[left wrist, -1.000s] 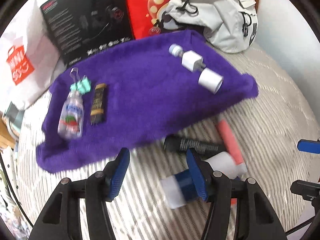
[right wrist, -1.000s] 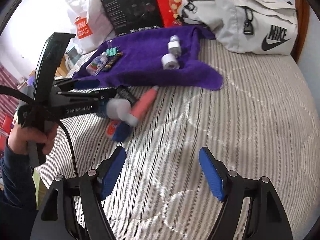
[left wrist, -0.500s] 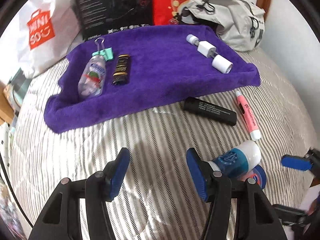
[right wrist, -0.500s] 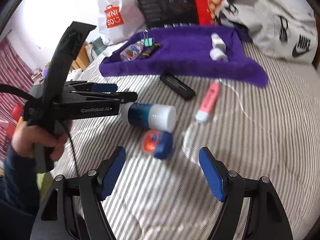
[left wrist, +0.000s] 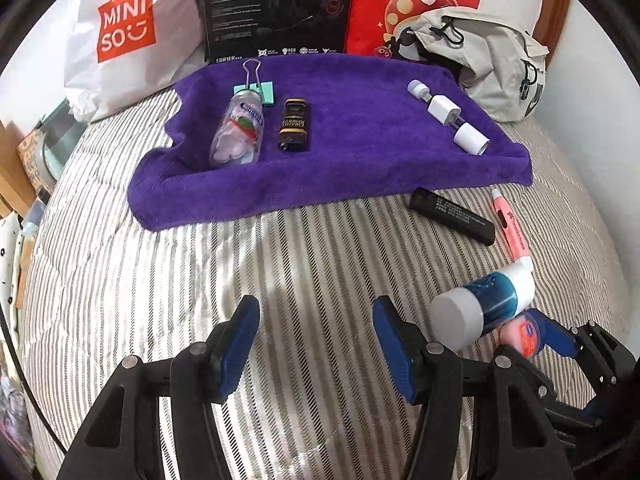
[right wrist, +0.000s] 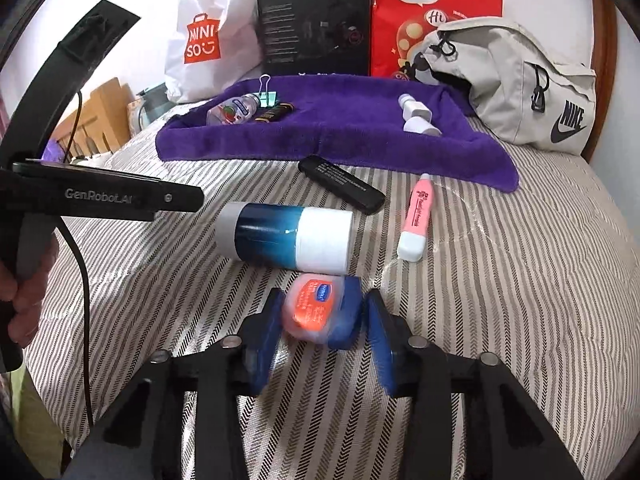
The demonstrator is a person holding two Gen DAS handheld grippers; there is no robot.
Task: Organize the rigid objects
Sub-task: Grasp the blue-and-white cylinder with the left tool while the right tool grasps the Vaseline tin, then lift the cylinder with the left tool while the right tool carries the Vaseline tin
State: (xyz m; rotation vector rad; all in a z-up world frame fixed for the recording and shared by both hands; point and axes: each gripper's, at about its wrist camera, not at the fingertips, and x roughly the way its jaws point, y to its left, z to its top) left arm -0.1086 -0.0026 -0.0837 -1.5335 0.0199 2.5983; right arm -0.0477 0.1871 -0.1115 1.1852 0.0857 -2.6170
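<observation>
Striped bedding (right wrist: 500, 280) carries the clutter. Right gripper (right wrist: 320, 320) brackets the small blue-lidded jar (right wrist: 320, 308), its blurred fingers (right wrist: 382, 344) close either side, contact unclear. Left gripper (left wrist: 316, 340) gapes wide, empty.

The purple towel (left wrist: 352, 160) is plush, matt cloth lying on a woven, striped bed cover (left wrist: 160, 300). The clear bottle (left wrist: 239, 136) is glossy plastic, and the binder clip (left wrist: 256, 88) has shiny wire handles. The blue-and-white tube (right wrist: 286, 236) is smooth with a slight sheen. The backpack (right wrist: 516, 80) is matt fabric.
</observation>
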